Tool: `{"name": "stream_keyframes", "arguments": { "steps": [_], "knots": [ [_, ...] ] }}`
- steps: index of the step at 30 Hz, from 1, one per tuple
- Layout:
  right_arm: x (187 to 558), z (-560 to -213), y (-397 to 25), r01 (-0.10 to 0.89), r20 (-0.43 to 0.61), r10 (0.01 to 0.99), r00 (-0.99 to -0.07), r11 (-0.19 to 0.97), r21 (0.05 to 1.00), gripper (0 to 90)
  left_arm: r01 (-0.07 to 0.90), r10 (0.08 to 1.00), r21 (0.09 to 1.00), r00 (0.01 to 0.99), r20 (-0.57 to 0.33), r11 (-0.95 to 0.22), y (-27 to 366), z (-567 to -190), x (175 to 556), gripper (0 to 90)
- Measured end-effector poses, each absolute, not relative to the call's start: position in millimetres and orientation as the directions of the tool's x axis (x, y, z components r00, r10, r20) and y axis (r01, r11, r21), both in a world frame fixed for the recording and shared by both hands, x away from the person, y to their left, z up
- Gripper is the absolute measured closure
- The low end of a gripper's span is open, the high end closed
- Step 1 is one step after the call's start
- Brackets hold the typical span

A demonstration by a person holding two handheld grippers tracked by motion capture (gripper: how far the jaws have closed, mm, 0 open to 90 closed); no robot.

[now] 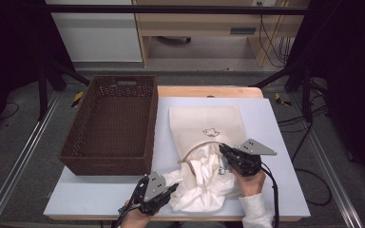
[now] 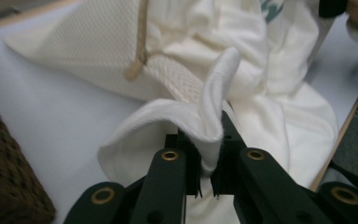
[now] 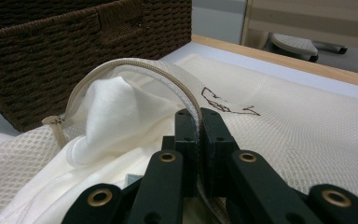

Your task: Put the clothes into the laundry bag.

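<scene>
Black hand-held gripper [image 1: 173, 190] pair with grey triangular plates, brass-ringed screws, trailing black cables; white ribbed sleeve [image 1: 255, 211].

Free room and obstacles on the tabletop [image 1: 275, 142]. The brown wicker basket [image 1: 111, 124] blocks the left half, its wall just beside the mesh laundry bag [image 1: 209, 126]; only a narrow strip of bare tabletop separates them. Open surface runs along the right edge and at the near left corner. The white garment [image 1: 200, 183] spreads to the near edge between the left gripper [image 1: 173, 188] and right gripper [image 1: 222, 148].
</scene>
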State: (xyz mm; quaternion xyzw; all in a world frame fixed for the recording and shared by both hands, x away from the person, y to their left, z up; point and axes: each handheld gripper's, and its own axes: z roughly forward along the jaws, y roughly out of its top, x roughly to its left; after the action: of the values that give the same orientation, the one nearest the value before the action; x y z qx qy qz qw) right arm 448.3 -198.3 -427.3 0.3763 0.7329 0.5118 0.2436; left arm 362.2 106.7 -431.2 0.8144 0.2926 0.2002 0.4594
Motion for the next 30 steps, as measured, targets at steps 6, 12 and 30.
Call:
{"name": "stream_keyframes", "arguments": {
  "steps": [6,12,30],
  "knots": [
    [448.6,-427.3,-197.9,0.302,0.033,0.8,-0.6,0.187,0.935,86.5,0.205,0.611,0.907,0.788,0.07,-0.368,77.6,-411.0,369.6,84.8],
    [448.3,-426.8,-198.2,0.299,0.039,0.798,-0.601,0.179,0.937,86.5,0.198,0.561,0.884,0.823,0.086,-0.425,15.5,-411.7,396.8,84.8],
    [449.5,-427.9,-196.9,0.302,0.035,0.796,-0.604,0.188,0.935,86.6,0.292,0.666,0.792,0.724,0.183,-0.536,-11.2,-459.1,472.5,83.9]
  ]
}}
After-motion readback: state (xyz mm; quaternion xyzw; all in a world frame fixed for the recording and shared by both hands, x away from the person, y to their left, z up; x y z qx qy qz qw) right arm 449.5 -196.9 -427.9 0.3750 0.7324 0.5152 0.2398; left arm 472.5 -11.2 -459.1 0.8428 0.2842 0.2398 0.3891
